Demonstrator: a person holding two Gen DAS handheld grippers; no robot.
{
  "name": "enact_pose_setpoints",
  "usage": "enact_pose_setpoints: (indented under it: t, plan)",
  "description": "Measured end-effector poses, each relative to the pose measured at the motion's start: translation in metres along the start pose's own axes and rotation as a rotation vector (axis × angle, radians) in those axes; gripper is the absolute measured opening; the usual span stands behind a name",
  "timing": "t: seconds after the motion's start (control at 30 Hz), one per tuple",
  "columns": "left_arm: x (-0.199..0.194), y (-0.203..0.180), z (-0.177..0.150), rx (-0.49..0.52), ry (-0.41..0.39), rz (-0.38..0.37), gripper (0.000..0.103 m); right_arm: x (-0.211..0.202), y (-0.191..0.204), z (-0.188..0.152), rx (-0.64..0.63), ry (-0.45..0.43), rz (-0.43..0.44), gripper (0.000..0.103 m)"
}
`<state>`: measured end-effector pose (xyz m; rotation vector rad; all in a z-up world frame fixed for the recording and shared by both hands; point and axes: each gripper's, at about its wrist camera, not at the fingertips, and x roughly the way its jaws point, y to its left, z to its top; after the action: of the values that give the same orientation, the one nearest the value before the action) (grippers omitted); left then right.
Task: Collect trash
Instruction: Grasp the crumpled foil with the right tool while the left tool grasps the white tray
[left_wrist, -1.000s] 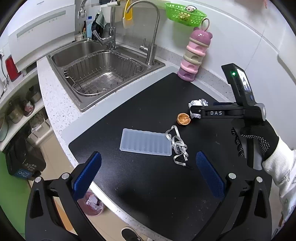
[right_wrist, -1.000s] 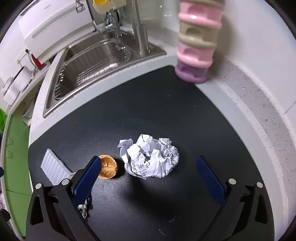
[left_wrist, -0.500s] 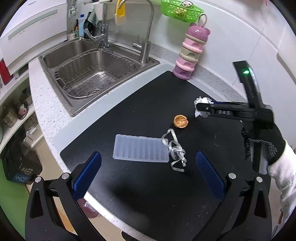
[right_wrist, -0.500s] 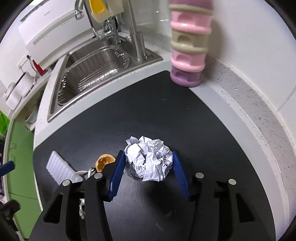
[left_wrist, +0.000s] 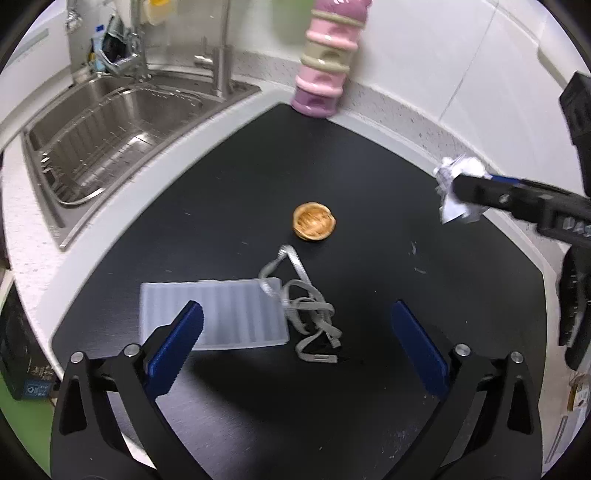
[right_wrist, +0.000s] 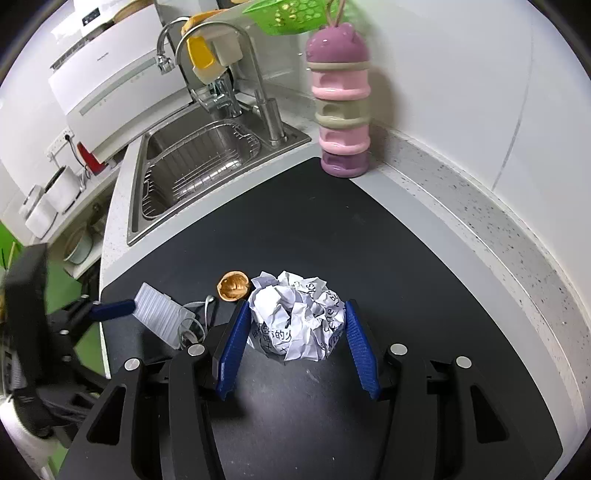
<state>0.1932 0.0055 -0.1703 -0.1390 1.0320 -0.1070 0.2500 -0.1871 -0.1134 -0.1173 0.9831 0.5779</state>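
One crumpled printed paper ball (right_wrist: 295, 314), clamped by right hand-held gripper (right_wrist: 293, 343)

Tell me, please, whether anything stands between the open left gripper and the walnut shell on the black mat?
Yes, partly. The grey strap lies tangled on the black mat between the left gripper and the walnut shell, and the ridged plastic tray sits beside it, under the left finger. The shell itself is uncovered.

The left gripper (left_wrist: 295, 345) is hanging wide open over the black mat (left_wrist: 369, 166), above a ribbed tray (left_wrist: 218, 310) and tangled grey strap (left_wrist: 306, 314). A walnut shell (left_wrist: 314, 226) is lying farther off. At right, the right gripper (left_wrist: 480, 192) is gripping crumpled paper (left_wrist: 456, 192).
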Motion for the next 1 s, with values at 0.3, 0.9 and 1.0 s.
enact_pose_setpoints:
  t: [0.3, 0.9, 1.0]
  plan:
    - [0.021, -0.005, -0.004, -0.006, 0.003, -0.001, 0.030, -0.008, -0.008, -0.010, 0.014, -0.009, 0.005, 0.051]
    - [0.005, -0.009, 0.000, -0.017, -0.021, -0.003, 0.000, -0.020, 0.000, -0.012, -0.006, -0.033, 0.039, 0.051]
    - [0.005, -0.008, 0.000, -0.020, -0.020, 0.001, 0.001, -0.019, 0.000, -0.014, -0.005, -0.028, 0.043, 0.051]
